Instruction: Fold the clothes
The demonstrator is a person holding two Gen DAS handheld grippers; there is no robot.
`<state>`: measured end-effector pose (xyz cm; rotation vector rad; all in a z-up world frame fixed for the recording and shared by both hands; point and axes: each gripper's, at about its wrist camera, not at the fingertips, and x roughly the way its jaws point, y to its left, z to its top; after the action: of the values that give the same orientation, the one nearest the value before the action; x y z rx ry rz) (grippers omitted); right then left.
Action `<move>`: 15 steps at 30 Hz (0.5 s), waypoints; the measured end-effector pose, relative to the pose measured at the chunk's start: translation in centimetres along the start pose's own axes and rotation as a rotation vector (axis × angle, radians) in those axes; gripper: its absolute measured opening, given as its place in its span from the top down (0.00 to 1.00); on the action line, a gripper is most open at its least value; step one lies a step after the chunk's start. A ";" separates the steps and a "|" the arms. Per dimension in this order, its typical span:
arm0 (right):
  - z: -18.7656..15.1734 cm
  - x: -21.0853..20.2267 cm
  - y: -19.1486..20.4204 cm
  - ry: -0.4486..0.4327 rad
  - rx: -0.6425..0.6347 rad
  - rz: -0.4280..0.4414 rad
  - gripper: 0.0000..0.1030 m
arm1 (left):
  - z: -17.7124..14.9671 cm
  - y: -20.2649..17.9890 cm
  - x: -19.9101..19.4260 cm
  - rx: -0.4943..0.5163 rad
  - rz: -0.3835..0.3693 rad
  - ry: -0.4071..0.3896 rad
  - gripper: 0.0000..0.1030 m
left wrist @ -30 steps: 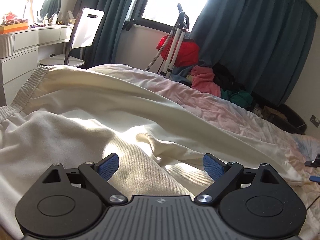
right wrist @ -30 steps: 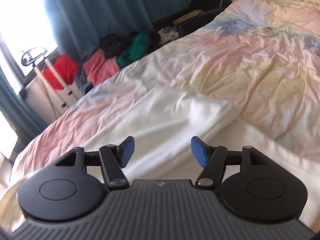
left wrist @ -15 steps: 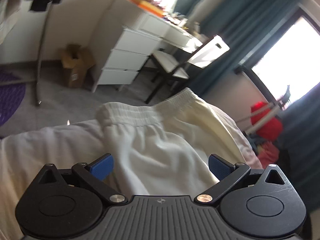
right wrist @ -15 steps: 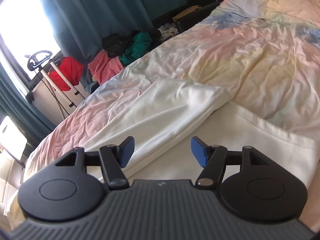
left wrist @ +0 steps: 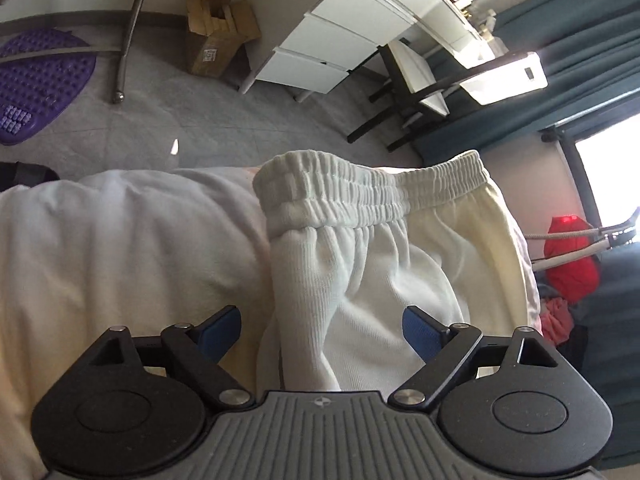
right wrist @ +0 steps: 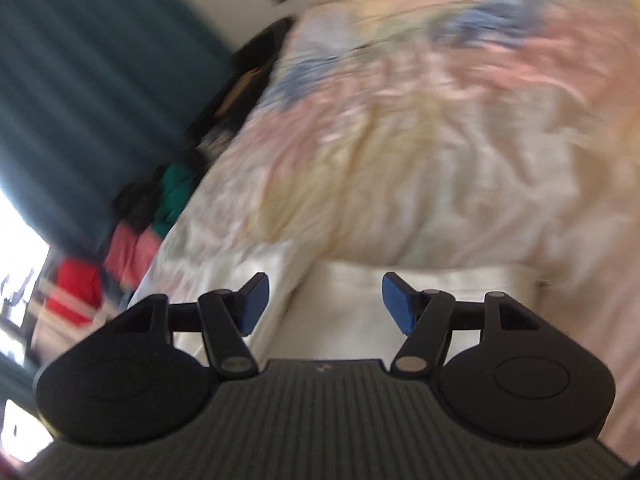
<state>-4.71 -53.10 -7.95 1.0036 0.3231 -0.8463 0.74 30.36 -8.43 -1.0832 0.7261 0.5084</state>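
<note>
Cream-white sweatpants point(left wrist: 360, 264) lie on the bed, their elastic waistband point(left wrist: 352, 196) bunched at the bed's edge. My left gripper point(left wrist: 322, 330) is open and hovers just over the fabric below the waistband, with a raised fold between its blue pads. In the blurred right wrist view, my right gripper point(right wrist: 322, 300) is open above the leg end of the pants point(right wrist: 360, 292), holding nothing.
A pastel duvet point(right wrist: 420, 140) covers the bed. Beyond the bed edge are grey floor, a white drawer unit point(left wrist: 332, 40), a chair point(left wrist: 420, 84), a cardboard box point(left wrist: 216, 32) and a purple mat point(left wrist: 36, 84). A clothes pile point(right wrist: 132, 240) lies by the teal curtain.
My left gripper has swung from facing the window to facing the waistband and floor, and moved closer to the waistband. My right gripper has turned along the bed; its view is now blurred.
</note>
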 end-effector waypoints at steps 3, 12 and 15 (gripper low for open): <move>0.2 -1.1 -3.2 -0.102 0.122 -0.186 0.36 | -0.5 0.4 0.6 -0.026 -0.044 0.038 0.14; -1.2 1.5 -6.5 0.049 0.252 -0.261 0.36 | -0.9 1.1 1.3 -0.068 -0.105 0.042 0.17; -2.0 2.9 -6.4 0.149 0.293 -0.200 0.36 | -0.9 1.0 1.4 -0.069 -0.151 0.048 0.15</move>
<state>-7.37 -54.43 -14.62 1.3270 0.4399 -1.0220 0.74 29.97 -10.39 -1.2082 0.6669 0.3821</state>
